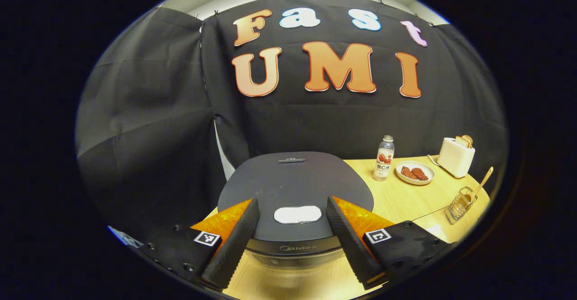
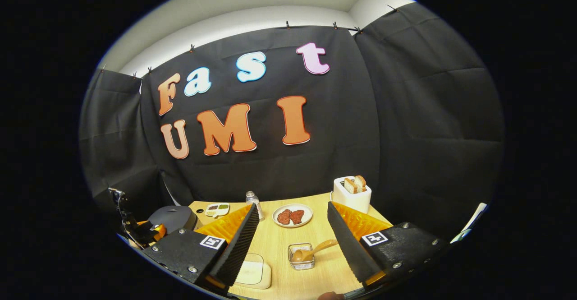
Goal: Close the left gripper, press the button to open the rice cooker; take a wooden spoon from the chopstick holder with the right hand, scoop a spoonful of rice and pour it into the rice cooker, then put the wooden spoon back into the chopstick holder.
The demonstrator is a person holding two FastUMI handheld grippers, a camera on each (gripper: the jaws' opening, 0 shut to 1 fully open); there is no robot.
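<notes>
— Judging by its look, how would the wooden spoon [image 2: 313, 250] be expected to handle?

— It is taken to be light and stiff, hardly fragile, perhaps a little smooth. The free upper handle is the part best gripped, above the rim of the chopstick holder [image 2: 301, 256], a small wire basket set on the table [image 2: 279, 232].

— How is its long axis laid?

— In the right gripper view it is leaned, bowl down in the basket, handle raised toward the right.

— And the fingers?

— The right gripper [image 2: 290, 241] is held spread wide, nothing between. The left gripper [image 1: 293, 232] is likewise held apart, above the rice cooker [image 1: 293, 187] and its button [image 1: 298, 214], the lid shut.
</notes>
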